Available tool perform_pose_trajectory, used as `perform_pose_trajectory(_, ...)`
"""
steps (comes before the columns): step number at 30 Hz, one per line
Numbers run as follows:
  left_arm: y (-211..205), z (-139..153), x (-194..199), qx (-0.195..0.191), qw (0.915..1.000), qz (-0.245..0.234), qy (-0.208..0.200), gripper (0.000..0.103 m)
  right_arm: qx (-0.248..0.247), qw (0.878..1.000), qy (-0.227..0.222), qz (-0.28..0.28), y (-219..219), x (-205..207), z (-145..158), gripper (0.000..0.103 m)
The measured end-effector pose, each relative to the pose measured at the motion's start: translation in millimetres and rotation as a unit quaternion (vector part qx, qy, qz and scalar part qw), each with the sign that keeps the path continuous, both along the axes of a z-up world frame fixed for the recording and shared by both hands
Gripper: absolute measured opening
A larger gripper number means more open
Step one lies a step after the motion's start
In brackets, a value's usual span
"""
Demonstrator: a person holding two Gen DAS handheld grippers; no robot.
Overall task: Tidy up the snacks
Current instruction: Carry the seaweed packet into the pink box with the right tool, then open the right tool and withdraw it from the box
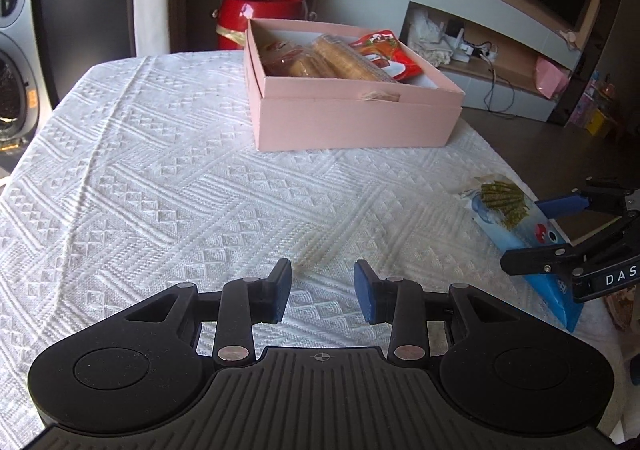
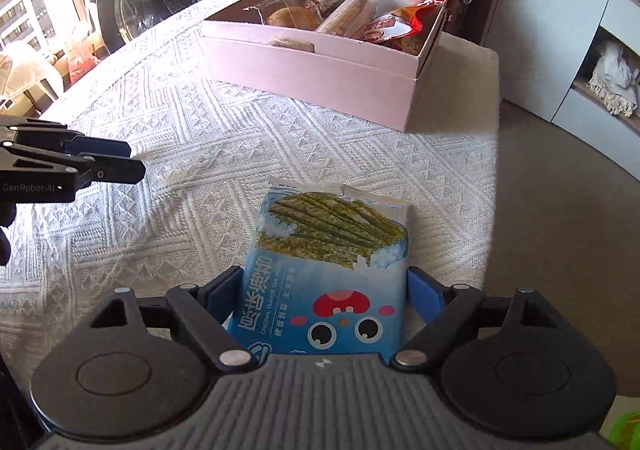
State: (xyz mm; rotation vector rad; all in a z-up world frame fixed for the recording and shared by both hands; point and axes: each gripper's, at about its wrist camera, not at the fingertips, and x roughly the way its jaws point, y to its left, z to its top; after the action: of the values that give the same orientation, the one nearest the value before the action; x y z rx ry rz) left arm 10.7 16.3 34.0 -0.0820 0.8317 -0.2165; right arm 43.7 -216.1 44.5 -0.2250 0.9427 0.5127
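A blue seaweed-snack packet (image 2: 332,242) lies flat on the white tablecloth, close to the table's right edge. My right gripper (image 2: 324,276) straddles its near end with a blue pad close beside each long edge, and the packet looks unsqueezed. The left wrist view shows the same packet (image 1: 500,206) with the right gripper (image 1: 524,234) around it. My left gripper (image 1: 322,274) hovers over bare cloth, partly open, with nothing between its pads. The pink cardboard box (image 1: 352,122) stands farther back and holds several wrapped snacks (image 1: 340,58).
The white textured tablecloth (image 1: 160,170) covers the table. A red bin (image 1: 260,10) with its lid up stands behind the box. The table's right edge drops to the floor (image 2: 560,154) just beside the packet. Shelving stands at the far right.
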Motion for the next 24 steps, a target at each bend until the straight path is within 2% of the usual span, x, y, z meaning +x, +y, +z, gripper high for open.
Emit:
perform_pose_trajectory(3, 5.3, 1.4, 4.7, -0.033, 0.9995, -0.001, 0.003, 0.038, 0.04, 0.998, -0.042, -0.011, -2.0, 0.1, 36.7, 0.079)
perform_pose_trajectory(5, 7.8, 4.1, 5.5, -0.038, 0.9993, 0.007, -0.003, 0.038, 0.074, 0.994, -0.083, -0.016, -0.9, 6.4, 71.4, 0.079)
perform_pose_trajectory(8, 11.4, 8.4, 5.7, -0.043, 0.9989, 0.016, -0.008, 0.038, 0.099, 0.983, -0.152, -0.022, 13.7, 36.0, 129.2, 0.079)
perform_pose_trajectory(11, 15.0, 10.7, 7.4, -0.045, 0.9987, 0.021, -0.012, 0.038, 0.094, 0.98, -0.175, -0.031, 42.4, 84.9, 161.0, 0.08)
perform_pose_trajectory(12, 17.2, 11.3, 8.3, -0.047, 0.9985, 0.024, -0.013, 0.038, 0.092, 0.98, -0.174, -0.031, 53.9, 104.4, 164.7, 0.088)
perform_pose_trajectory(13, 19.6, 11.8, 9.2, -0.047, 0.9984, 0.027, -0.013, 0.038, 0.096, 0.982, -0.164, -0.024, 65.5, 125.7, 165.6, 0.091)
perform_pose_trajectory(15, 25.8, 13.0, 9.0, -0.043, 0.9984, 0.034, -0.016, 0.038, 0.092, 0.987, -0.128, -0.035, 85.0, 164.2, 157.5, 0.091)
perform_pose_trajectory(18, 36.6, 11.3, 5.2, -0.031, 0.9984, 0.04, -0.026, 0.038, 0.094, 0.989, -0.098, -0.06, 96.0, 189.1, 137.8, 0.091)
perform_pose_trajectory(20, 40.8, 8.8, 1.6, -0.011, 0.9982, 0.047, -0.035, 0.038, 0.1, 0.988, -0.098, -0.073, 90.4, 180.1, 122.4, 0.091)
perform_pose_trajectory(22, 41.2, 4.1, -1.2, 0.01, 0.9976, 0.053, -0.042, 0.038, 0.105, 0.987, -0.096, -0.08, 79.6, 156.7, 104.7, 0.091)
perform_pose_trajectory(24, 39.9, -3.2, -2.5, 0.015, 0.9972, 0.06, -0.042, 0.038, 0.097, 0.986, -0.103, -0.092, 72.8, 125.3, 84.1, 0.091)
